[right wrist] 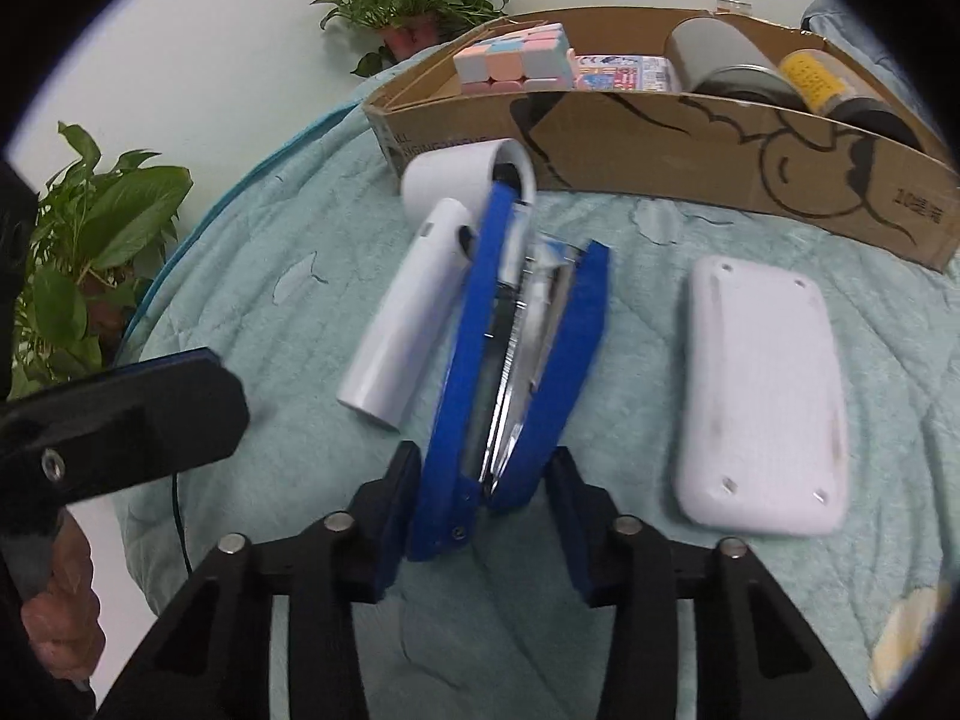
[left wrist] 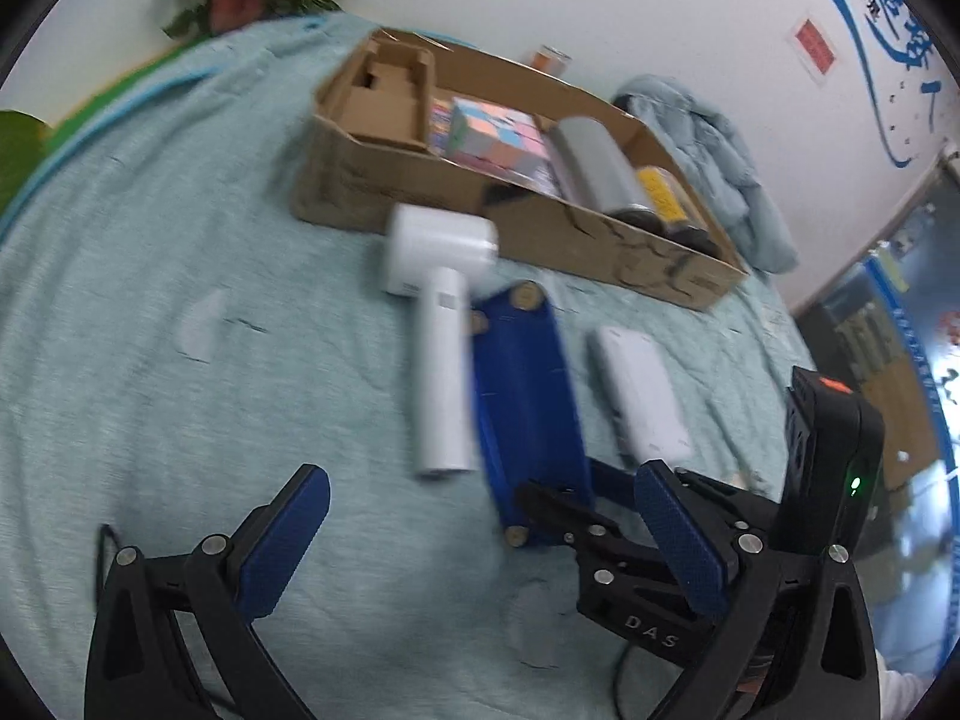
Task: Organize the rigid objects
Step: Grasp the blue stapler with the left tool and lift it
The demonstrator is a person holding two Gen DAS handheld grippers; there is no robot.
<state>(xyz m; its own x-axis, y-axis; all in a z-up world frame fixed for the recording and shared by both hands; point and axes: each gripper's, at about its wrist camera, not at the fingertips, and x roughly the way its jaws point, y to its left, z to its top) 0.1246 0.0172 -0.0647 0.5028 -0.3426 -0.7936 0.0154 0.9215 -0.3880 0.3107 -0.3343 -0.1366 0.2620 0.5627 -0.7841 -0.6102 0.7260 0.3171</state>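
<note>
A blue stapler (right wrist: 516, 360) lies on the teal bedspread, and my right gripper (right wrist: 486, 516) is shut on its hinge end; it also shows in the left wrist view (left wrist: 528, 414). A white lint remover (right wrist: 414, 276) lies just left of it, also seen in the left wrist view (left wrist: 441, 336). A white flat device (right wrist: 762, 396) lies to the right, also in the left wrist view (left wrist: 642, 396). My left gripper (left wrist: 480, 546) is open and empty, near the stapler's near end. The cardboard box (right wrist: 660, 144) behind holds a pastel cube (right wrist: 510, 57), a grey cylinder (right wrist: 714, 54) and a yellow-labelled jar (right wrist: 822, 78).
Potted plants (right wrist: 414, 0) stand at the back left by the wall. A light blue jacket (left wrist: 720, 162) lies behind the box (left wrist: 456, 204). The bedspread (left wrist: 180, 360) is bare to the left of the objects.
</note>
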